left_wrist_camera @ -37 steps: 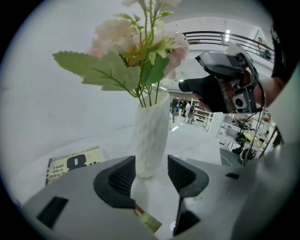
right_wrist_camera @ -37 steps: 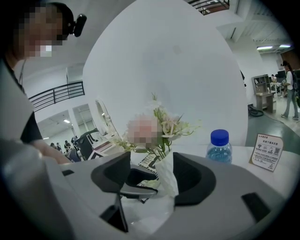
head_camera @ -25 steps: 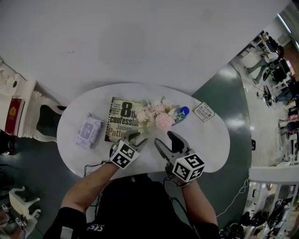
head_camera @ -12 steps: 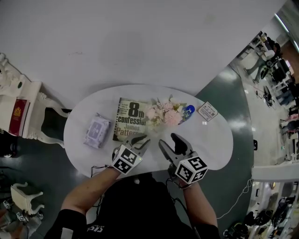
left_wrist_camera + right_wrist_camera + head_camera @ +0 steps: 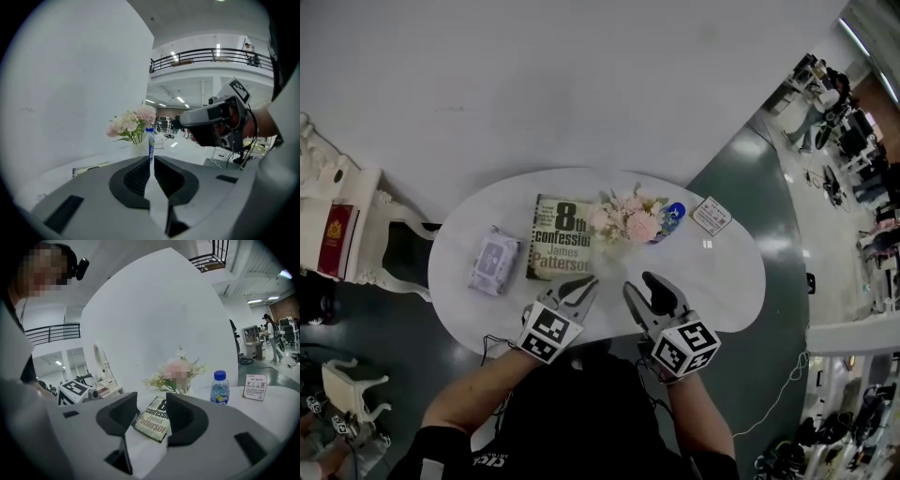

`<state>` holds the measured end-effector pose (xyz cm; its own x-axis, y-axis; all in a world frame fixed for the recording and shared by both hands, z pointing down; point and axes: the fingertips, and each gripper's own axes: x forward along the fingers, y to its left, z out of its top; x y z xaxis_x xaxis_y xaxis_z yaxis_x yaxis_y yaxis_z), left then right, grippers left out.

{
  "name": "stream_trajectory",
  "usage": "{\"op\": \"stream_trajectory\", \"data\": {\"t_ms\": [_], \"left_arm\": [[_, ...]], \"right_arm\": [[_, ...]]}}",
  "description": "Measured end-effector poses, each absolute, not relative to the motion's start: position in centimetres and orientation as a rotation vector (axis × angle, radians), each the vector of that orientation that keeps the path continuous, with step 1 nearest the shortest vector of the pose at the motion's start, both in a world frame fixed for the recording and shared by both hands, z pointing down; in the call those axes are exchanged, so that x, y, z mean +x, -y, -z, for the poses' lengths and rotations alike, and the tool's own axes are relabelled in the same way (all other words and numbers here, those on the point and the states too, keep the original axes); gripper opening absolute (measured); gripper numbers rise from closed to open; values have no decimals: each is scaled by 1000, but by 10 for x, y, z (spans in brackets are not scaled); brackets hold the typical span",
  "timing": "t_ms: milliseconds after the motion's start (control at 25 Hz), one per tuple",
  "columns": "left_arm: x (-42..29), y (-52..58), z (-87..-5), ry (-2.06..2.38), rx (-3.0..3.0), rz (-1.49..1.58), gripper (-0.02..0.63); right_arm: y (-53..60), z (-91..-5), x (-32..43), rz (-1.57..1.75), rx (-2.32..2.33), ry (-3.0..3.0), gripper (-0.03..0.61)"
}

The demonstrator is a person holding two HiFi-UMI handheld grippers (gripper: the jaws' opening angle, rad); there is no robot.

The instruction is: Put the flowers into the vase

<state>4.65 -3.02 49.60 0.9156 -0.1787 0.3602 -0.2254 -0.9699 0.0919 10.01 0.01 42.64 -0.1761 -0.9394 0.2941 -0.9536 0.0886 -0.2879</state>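
Note:
A bunch of pale pink and white flowers (image 5: 625, 220) stands upright in a small white vase (image 5: 616, 246) at the back middle of the white table (image 5: 731, 281). The left gripper view shows the flowers (image 5: 131, 123) in the vase (image 5: 138, 149) ahead. In the right gripper view the flowers (image 5: 176, 371) rise behind the book. My left gripper (image 5: 579, 289) (image 5: 151, 161) hovers at the table's near edge, its jaws closing to a thin slit with nothing between them. My right gripper (image 5: 649, 292) (image 5: 151, 414) hangs beside it, jaws closing but still wide apart and empty.
A paperback book (image 5: 560, 236) (image 5: 152, 420) lies left of the vase, and a wipes packet (image 5: 492, 261) lies further left. A blue-capped water bottle (image 5: 672, 217) (image 5: 219, 387) and a small printed card (image 5: 711, 215) (image 5: 255, 386) stand to the right. A white ornate chair (image 5: 356, 225) is left of the table.
Both grippers have drawn back from the flowers toward the near table edge and risen. The left jaws have closed together; the right jaws have narrowed a little.

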Motion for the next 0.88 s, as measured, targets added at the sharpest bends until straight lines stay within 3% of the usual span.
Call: {"op": "stream_trajectory", "data": {"t_ms": [880], "left_arm": [[98,4,-439,558,2872,-510,26]], "right_arm": [[-41,-407,168,-672,1932,2443,117]]}}
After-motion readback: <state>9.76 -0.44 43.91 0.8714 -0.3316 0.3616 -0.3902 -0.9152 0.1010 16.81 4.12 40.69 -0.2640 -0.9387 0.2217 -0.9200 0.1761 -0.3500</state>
